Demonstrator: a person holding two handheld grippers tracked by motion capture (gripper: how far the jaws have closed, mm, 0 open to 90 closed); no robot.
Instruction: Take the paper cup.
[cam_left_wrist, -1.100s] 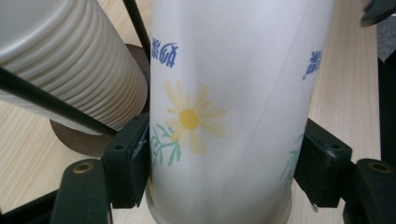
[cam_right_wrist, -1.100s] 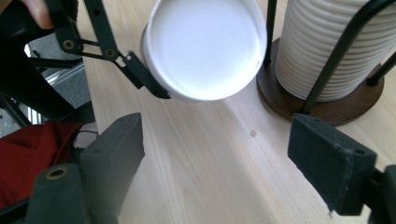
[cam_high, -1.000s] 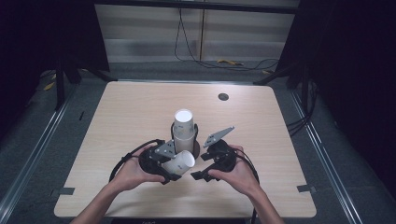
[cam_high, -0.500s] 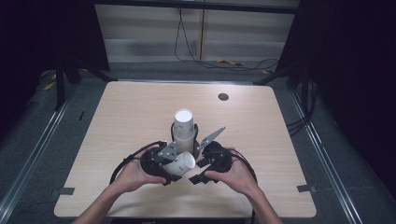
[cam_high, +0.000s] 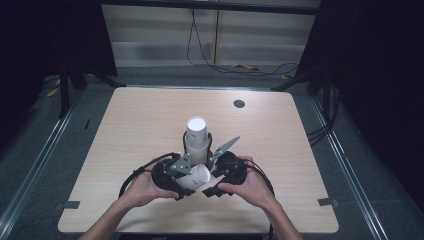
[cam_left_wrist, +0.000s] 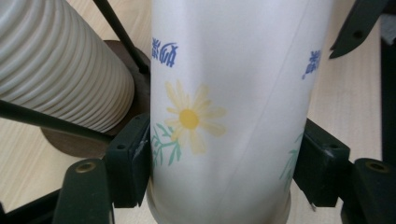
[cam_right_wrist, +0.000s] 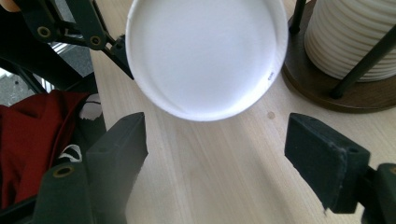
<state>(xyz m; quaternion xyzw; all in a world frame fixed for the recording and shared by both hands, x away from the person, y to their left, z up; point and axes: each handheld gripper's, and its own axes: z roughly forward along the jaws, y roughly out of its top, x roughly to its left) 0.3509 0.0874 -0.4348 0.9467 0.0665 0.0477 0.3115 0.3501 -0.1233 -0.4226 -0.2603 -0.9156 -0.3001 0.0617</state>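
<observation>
Your left gripper (cam_high: 186, 176) is clamped on the paper cup (cam_high: 195, 176) just before the cup stack (cam_high: 197, 137) — right gripper (cam_high: 212, 186) gapes wide, handover not begun.

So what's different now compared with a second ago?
Very little. Both hands drew slightly back toward the person, carrying the paper cup clamped in the left gripper with them. The right gripper remains open facing the cup's mouth. The cup stack in its holder hasn't moved.
</observation>
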